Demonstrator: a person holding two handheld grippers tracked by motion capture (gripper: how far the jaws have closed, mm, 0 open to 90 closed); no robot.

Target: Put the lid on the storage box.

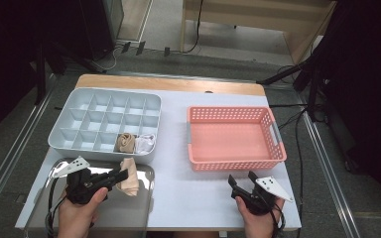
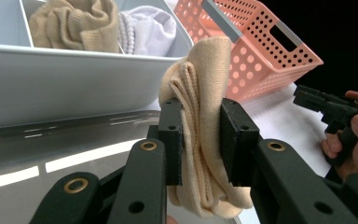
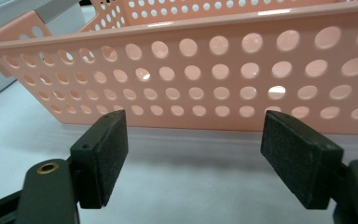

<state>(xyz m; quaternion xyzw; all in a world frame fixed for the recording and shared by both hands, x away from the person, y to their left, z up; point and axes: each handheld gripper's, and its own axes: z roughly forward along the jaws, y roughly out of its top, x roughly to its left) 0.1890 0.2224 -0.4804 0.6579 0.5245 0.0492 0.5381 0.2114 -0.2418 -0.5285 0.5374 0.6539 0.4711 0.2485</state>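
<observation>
Left claw [image 2: 199, 135] pinching a folded beige knit sock [image 2: 200, 93]; both pads pressed into the cloth, sock bulging above and hanging below the jaws. In the high view the same left claw [image 1: 122, 174] holds the sock [image 1: 129, 177] over the far edge of a shiny metal tray [image 1: 141, 208], just in front of the near wall of a pale grey plastic divided organiser box [image 1: 79, 146]

Organiser: near row holds a rolled tan knit sock [image 1: 125, 142] in one compartment and a white bundled cloth [image 1: 145, 144] in the next one to its right. Other compartments seen from above look bare

Right claw [image 3: 205, 158] spread wide, nothing between the pads; it sits low over the white counter [image 3: 168, 186], facing the near perforated wall of a salmon-pink plastic basket [image 3: 223, 70]. High view puts the right claw [image 1: 244, 182] just short of that basket [image 1: 233, 163], well apart from the sock

Both hands enter from the near counter edge
</observation>
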